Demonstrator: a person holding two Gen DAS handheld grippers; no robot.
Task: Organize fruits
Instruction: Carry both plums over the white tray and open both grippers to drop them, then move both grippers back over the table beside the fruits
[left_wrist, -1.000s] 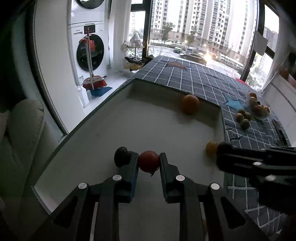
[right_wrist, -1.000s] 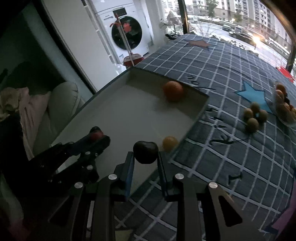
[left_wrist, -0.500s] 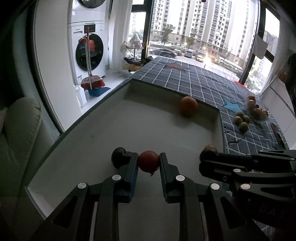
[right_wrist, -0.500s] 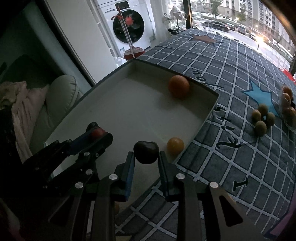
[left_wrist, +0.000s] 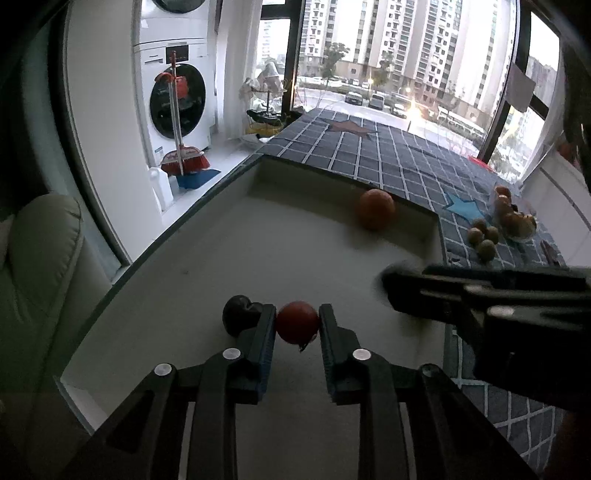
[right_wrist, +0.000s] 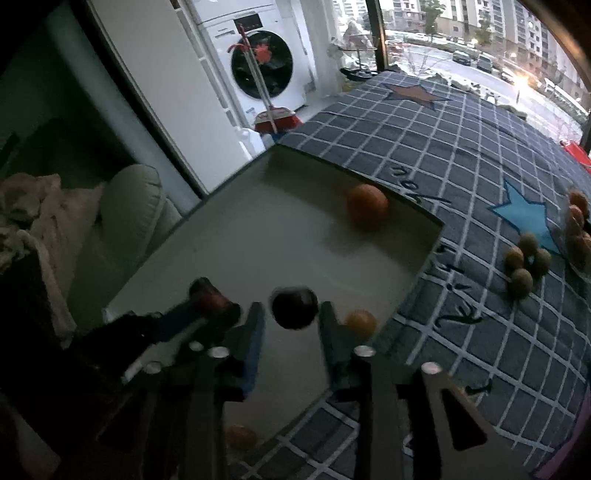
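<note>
The left gripper (left_wrist: 297, 323) hangs over the near end of a shallow white tray (left_wrist: 280, 177), its jaws having just been opening; a small red fruit (left_wrist: 297, 322) sits between the blue pads with a thin gap showing on either side, so the pads no longer press on it. A dark plum (left_wrist: 238, 314) lies on the tray floor just outside the left finger, touching it or nearly so.

The right gripper (right_wrist: 291, 314) is over the tray's near right corner, and its jaws too have just been opening. A second dark plum (right_wrist: 294, 307) is between its fingers with clear space on both sides; the frame is blurred there, and whether the plum rests on the tray floor cannot be told. A small yellow-orange fruit (right_wrist: 360, 322) lies in the tray just beside the right finger, against the tray's right wall.

A large orange (left_wrist: 376, 208) sits in the tray's far right corner, well apart from both grippers.

The tray stands on a counter covered by a dark blue checked cloth (right_wrist: 461, 177) with star patches. On the cloth to the right of the tray, a cluster of small brownish-green fruits (right_wrist: 526, 260) lies near a clear bowl (left_wrist: 515, 221) holding orange-brown fruit.
</note>
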